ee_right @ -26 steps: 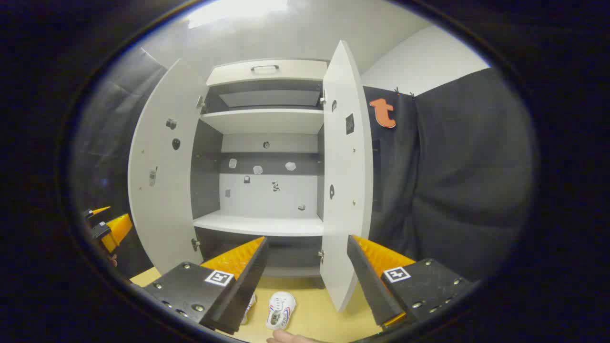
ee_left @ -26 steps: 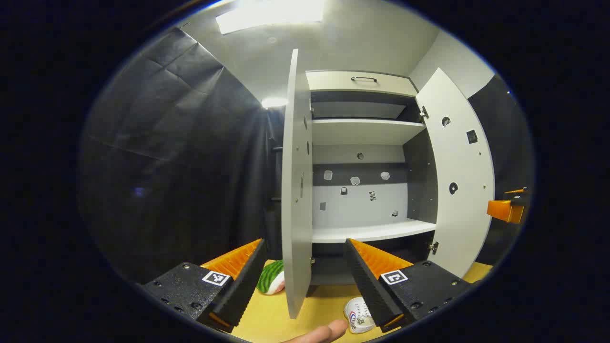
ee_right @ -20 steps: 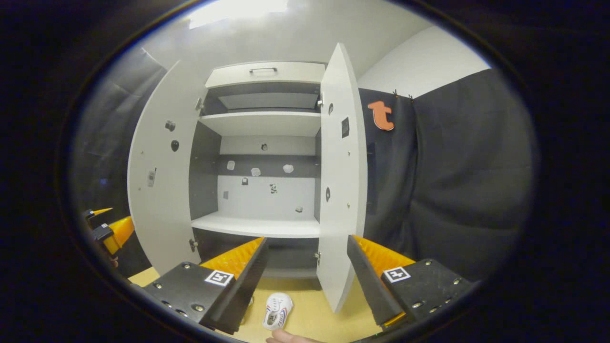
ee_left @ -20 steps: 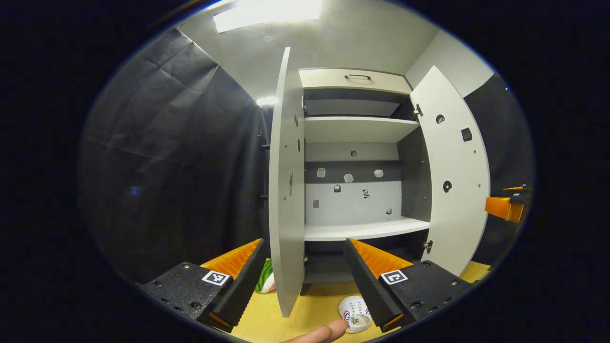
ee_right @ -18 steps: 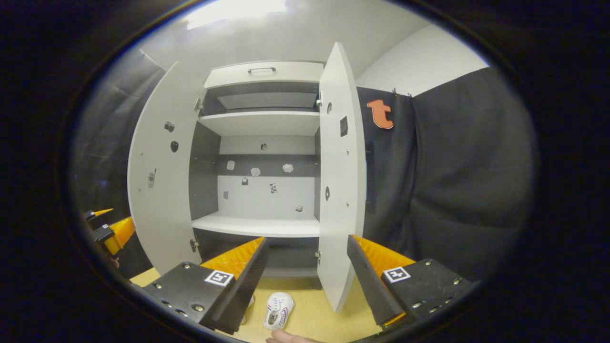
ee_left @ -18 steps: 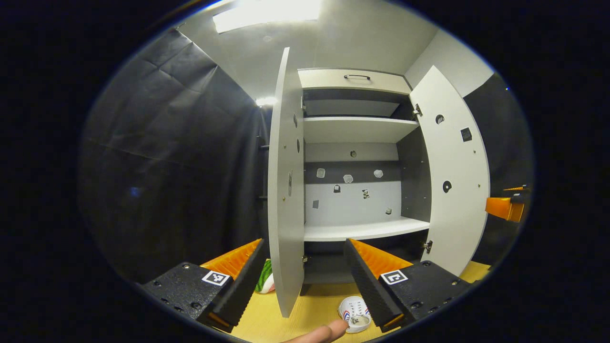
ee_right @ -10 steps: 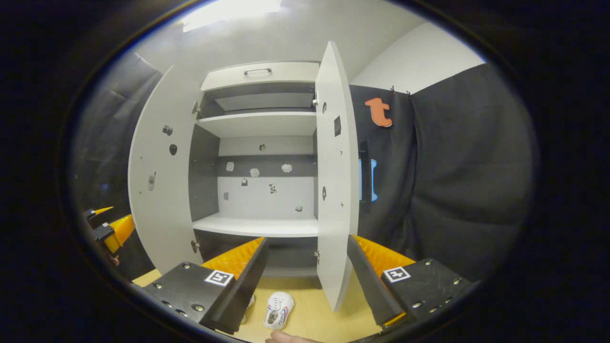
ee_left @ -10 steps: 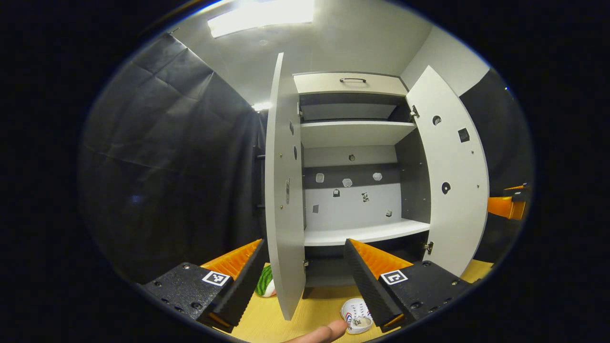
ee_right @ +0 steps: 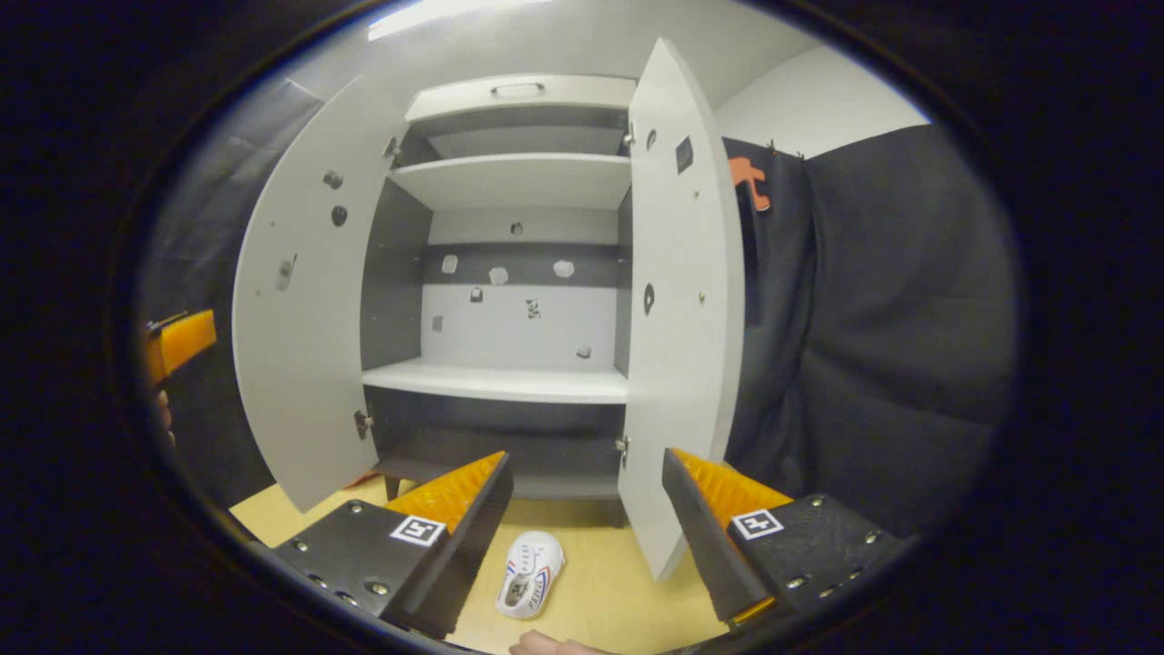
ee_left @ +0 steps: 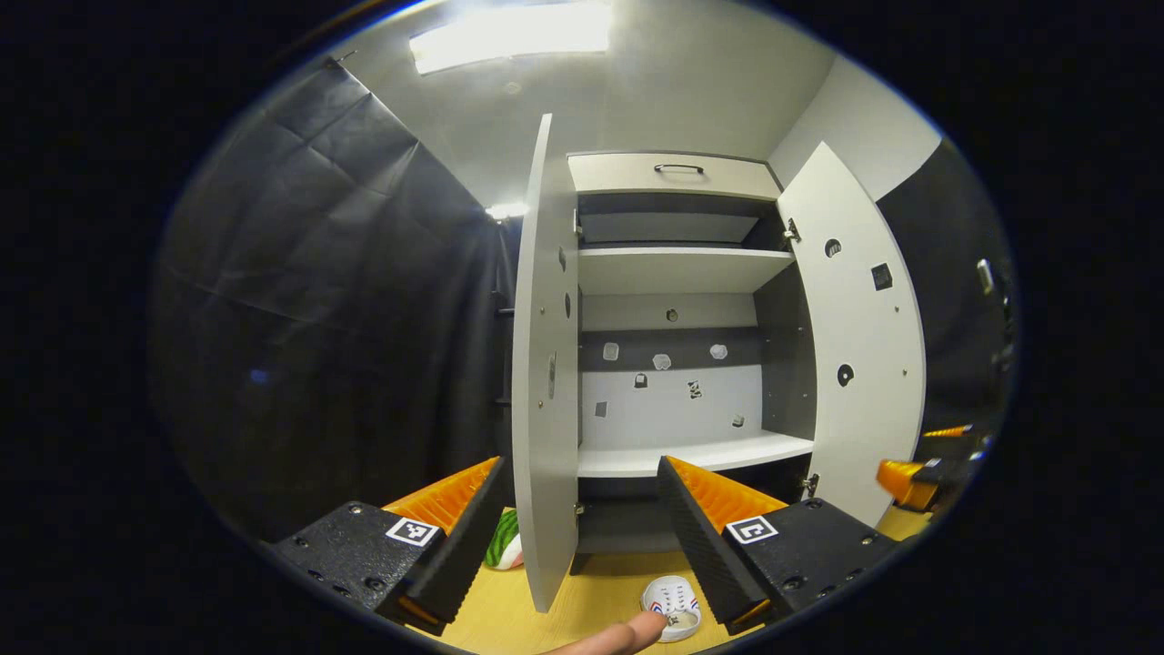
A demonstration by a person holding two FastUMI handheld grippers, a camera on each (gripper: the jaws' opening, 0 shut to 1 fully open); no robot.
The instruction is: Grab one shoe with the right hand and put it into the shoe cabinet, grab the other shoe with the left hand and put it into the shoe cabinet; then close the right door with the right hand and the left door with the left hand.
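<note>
We hold both hand-held grippers, right (ee_right: 582, 509) and left (ee_left: 577, 518), open and empty. A white shoe (ee_right: 529, 575) lies on the floor before the shoe cabinet (ee_right: 509, 382), possibly snagging the right door (ee_right: 677, 300).

White shoe (ee_right: 529, 575) with red and blue stripes; pale wood floor (ee_right: 591, 600); shoe cabinet (ee_right: 509, 382) with white shelves and doors, dark grey sides; fingers (ee_right: 455, 491) orange-ribbed on black bodies; green-striped object (ee_left: 503, 539).

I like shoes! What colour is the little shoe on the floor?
The shoe is white with red and blue stripes, clearest in the right gripper view.
</note>
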